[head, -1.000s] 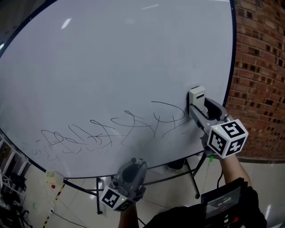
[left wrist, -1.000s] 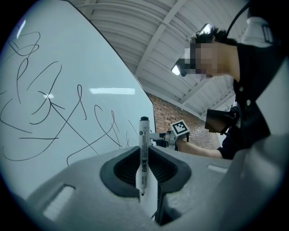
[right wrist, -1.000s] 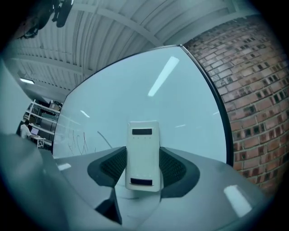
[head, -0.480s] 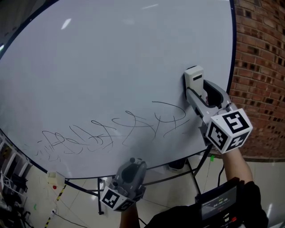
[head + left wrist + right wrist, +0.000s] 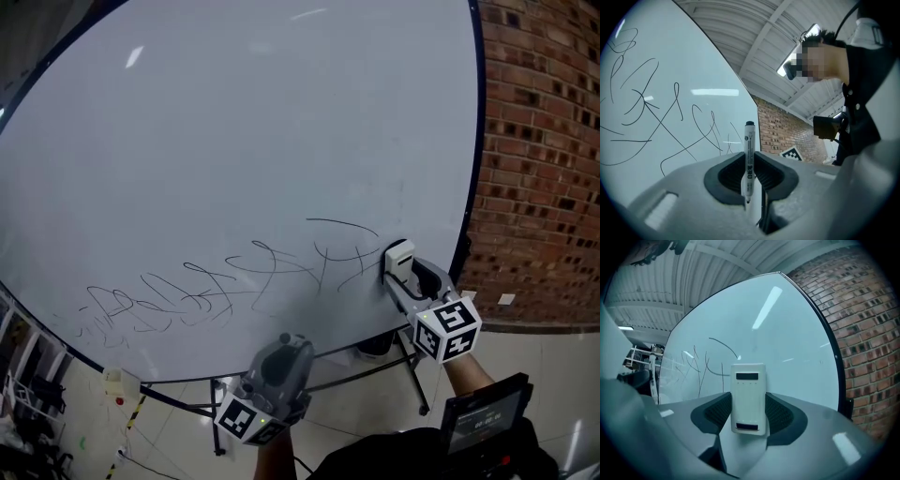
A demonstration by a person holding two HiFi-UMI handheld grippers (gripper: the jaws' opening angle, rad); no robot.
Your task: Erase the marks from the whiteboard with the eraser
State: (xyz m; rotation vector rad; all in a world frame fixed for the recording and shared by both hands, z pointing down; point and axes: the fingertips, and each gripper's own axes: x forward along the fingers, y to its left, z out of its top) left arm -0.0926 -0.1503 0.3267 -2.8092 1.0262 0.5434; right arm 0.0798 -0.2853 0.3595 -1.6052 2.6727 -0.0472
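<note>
Biggest worry for us was the eraser (image 5: pixel 397 254) twisting in the jaws if we shoved it along the whiteboard (image 5: pixel 234 122) at an angle, which would've just smeared the marks (image 5: pixel 225 281). The marker (image 5: pixel 748 159) pinched in the left gripper (image 5: pixel 281 349) could've added fresh lines too if it drifted in. The right gripper (image 5: pixel 405 274) was clamped on the eraser's sides with most of it poking out past the jaws, right at the right-hand end of the marks near the whiteboard's edge.
</note>
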